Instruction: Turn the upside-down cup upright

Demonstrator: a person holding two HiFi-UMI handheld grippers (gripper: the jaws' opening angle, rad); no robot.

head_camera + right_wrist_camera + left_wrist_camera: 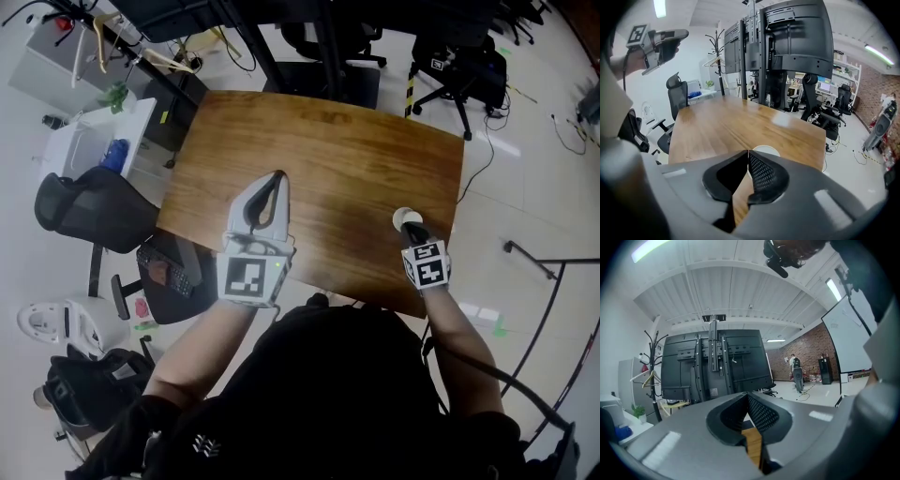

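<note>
Wooden, the surface (328, 159) carries one white cup (406, 217) near its 3 o'clock edge. The right tool (412, 231) sits at the cup's 6 o'clock, tilted down. It is clenched, its tips meeting just beside the cup's rim; whether they nip that rim I cannot tell. The left tool (278, 175) hangs over the 8 o'clock side, clenched on nothing.

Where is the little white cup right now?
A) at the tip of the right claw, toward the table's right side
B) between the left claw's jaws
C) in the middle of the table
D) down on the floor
A: the head view shows the white cup right at the tip of the right claw, on the right side of the table.
</note>
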